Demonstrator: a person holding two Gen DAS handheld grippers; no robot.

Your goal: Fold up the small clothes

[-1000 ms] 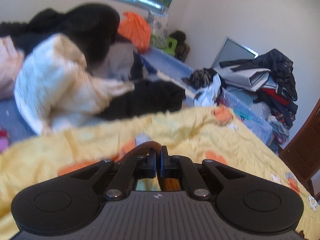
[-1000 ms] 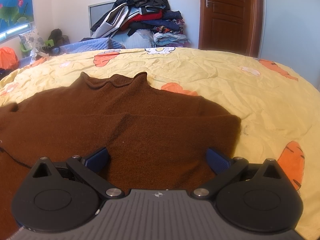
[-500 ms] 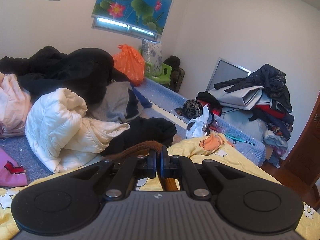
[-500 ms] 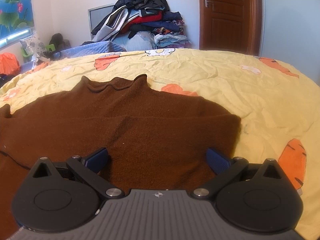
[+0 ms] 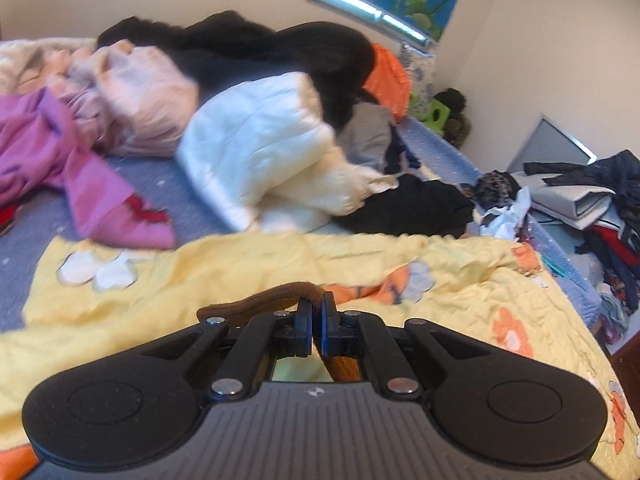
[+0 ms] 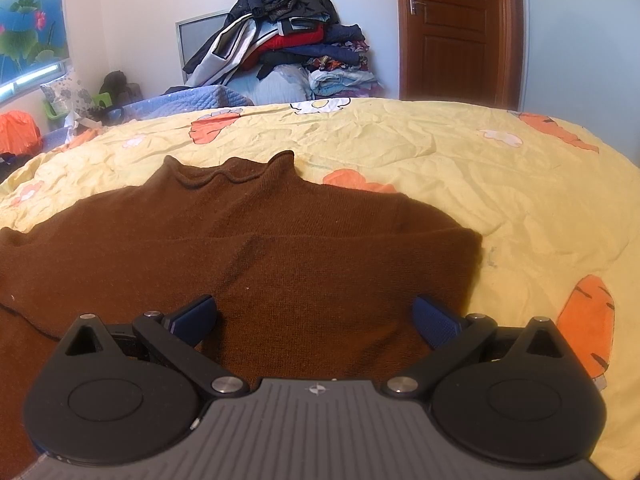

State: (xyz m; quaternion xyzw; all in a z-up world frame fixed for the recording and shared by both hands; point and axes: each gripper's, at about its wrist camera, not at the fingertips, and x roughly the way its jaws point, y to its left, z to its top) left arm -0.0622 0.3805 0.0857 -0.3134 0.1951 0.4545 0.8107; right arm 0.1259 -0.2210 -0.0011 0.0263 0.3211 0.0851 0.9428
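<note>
The right gripper [image 6: 314,318] hovered with its blue-padded fingers [image 6: 434,322] spread wide over a brown knit sweater [image 6: 256,248]. The sweater lay flat on a yellow carrot-print quilt [image 6: 500,200], its rolled collar ahead of the tool. Farther ahead stood a heap of clothes [image 6: 288,40], with a wooden door [image 6: 452,28] to its right.

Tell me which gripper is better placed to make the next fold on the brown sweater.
Left, probably. The left gripper is already shut on an edge of the brown sweater, so it can carry that part over. The right gripper is open above the sweater body, holding nothing.
</note>
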